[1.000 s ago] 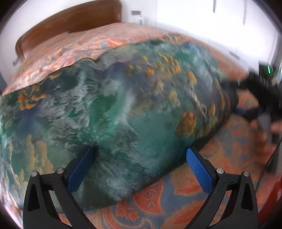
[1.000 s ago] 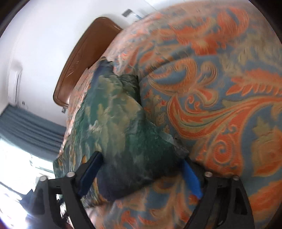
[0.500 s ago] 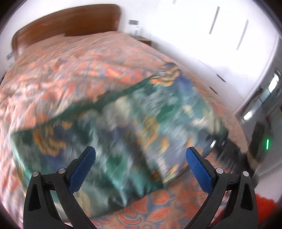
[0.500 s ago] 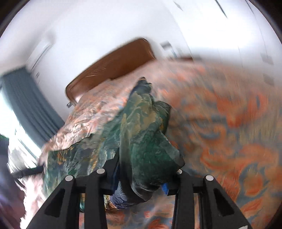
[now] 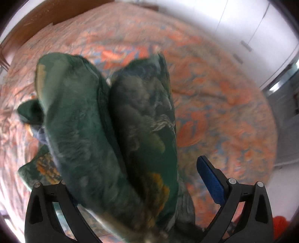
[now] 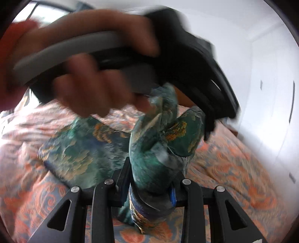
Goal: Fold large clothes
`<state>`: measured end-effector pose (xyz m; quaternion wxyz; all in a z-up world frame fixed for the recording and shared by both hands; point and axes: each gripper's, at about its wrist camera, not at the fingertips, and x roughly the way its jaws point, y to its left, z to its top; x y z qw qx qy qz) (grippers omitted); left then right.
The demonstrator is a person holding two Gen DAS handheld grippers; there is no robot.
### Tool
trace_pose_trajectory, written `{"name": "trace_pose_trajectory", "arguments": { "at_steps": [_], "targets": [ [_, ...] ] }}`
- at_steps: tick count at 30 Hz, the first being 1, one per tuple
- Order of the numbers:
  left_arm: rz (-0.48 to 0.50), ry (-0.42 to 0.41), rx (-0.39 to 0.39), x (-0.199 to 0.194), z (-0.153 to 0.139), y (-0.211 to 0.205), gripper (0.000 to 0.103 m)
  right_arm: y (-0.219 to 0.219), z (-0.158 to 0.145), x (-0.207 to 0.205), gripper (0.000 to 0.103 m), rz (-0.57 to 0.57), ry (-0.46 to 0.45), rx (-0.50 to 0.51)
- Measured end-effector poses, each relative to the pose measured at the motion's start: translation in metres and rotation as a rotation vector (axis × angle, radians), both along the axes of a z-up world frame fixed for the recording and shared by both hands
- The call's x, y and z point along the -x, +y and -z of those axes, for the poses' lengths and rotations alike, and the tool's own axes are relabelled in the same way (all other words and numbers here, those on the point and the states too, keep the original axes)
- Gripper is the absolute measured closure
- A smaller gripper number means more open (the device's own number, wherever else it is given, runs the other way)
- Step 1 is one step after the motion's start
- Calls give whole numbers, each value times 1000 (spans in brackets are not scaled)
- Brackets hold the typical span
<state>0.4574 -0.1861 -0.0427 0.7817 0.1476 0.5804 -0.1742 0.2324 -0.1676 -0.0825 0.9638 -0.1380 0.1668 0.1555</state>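
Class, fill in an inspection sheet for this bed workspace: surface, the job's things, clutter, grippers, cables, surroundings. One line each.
Surface: bed with an orange and blue patterned bedspread, rumpled.
Job's things: green patterned garment, bunched and partly lifted off the bed, the rest lying on the bedspread.
Clutter: nothing seen on the bed besides the garment.
Grippers: right hand-held gripper has just been closing and is shut on the garment; left hand-held gripper has its jaws wide, garment draped between them, only one blue pad visible. A hand grips the left one.
Cables: nothing seen.
Surroundings: wooden headboard, white wardrobe doors, something orange-red on the floor; views are motion-blurred.
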Motion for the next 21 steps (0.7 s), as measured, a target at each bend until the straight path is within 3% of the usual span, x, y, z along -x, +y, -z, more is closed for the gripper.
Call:
{"name": "trace_pose_trajectory", "arguments": {
  "at_steps": [1, 2, 4, 6, 8, 11, 12, 13, 16, 21],
  "targets": [
    [-4, -1, -40, -2, 7, -1, 5, 6, 1, 1, 69, -9, -2, 10],
    [-4, -3, -85, -2, 14, -3, 21, 8, 4, -1, 69, -13, -2, 15],
    [6, -3, -155, -3, 26, -8, 41, 12, 6, -1, 70, -18, -9, 29],
    [19, 14, -123, 1, 27, -7, 62, 13, 8, 1, 71, -27, -8, 37],
    [26, 7, -99, 4, 19, -5, 70, 10, 10, 5, 71, -36, 6, 32],
    [14, 2, -33, 2, 3, 14, 73, 5, 8, 13, 60, -44, 12, 7],
    [7, -2, -19, 2, -1, 21, 73, 3, 5, 17, 40, -53, 16, -10],
    [0, -8, 13, 2, -11, 34, 73, -2, 1, 22, 29, -74, 23, -39],
    [-33, -13, 97, 0, -32, 69, 73, -23, -14, 46, 29, -110, 42, -169],
    [-102, -37, 171, 0, -49, 139, 73, -58, -11, 68, 29, -33, 69, -253]
  ]
}}
